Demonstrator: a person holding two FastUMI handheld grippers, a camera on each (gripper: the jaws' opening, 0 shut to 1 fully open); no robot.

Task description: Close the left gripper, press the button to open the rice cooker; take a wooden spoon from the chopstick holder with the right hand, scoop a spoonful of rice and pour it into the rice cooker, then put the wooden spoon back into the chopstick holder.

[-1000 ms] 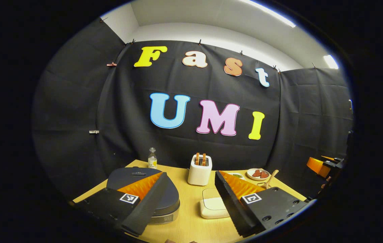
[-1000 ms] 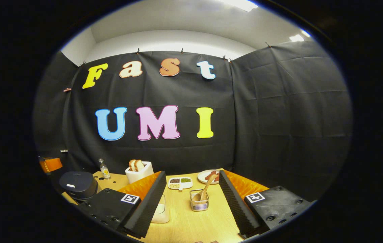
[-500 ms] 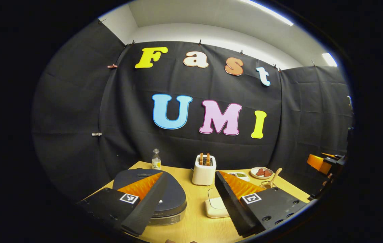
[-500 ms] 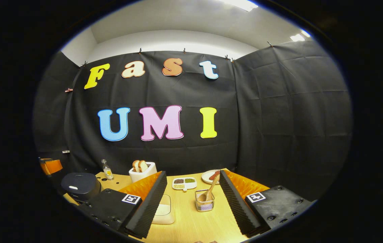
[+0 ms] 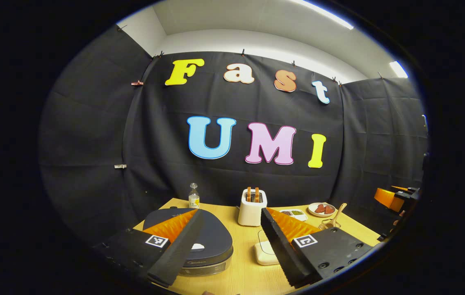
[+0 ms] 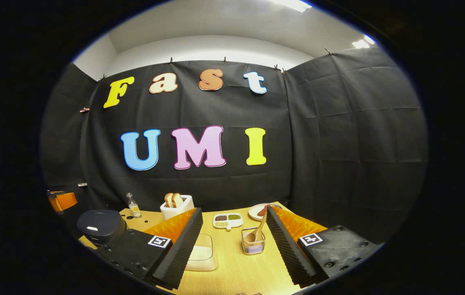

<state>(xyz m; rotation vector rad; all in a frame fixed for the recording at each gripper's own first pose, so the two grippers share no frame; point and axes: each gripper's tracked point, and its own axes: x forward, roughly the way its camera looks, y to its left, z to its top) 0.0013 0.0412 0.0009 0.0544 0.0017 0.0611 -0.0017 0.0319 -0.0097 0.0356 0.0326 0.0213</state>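
Left gripper (image 5: 230, 223) gapes above rice cooker (image 5: 212, 241); right gripper (image 6: 234, 223) open, facing wooden spoon (image 6: 257, 232).

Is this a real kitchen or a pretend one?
Probably a pretend kitchen set up in a booth for practice. A dark round rice cooker, a white toaster holding bread slices and a clear holder with a wooden spoon sit on a light wooden table, with black cloth walls around.

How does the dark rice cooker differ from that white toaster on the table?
The rice cooker is dark, low and rounded with its lid shut; the toaster is white, taller and boxy. The rice cooker's top is closed flat, while the toaster has bread slices sticking up from its slots. The rice cooker sits nearer the left gripper; the toaster stands farther back. Both rest on the wooden table.
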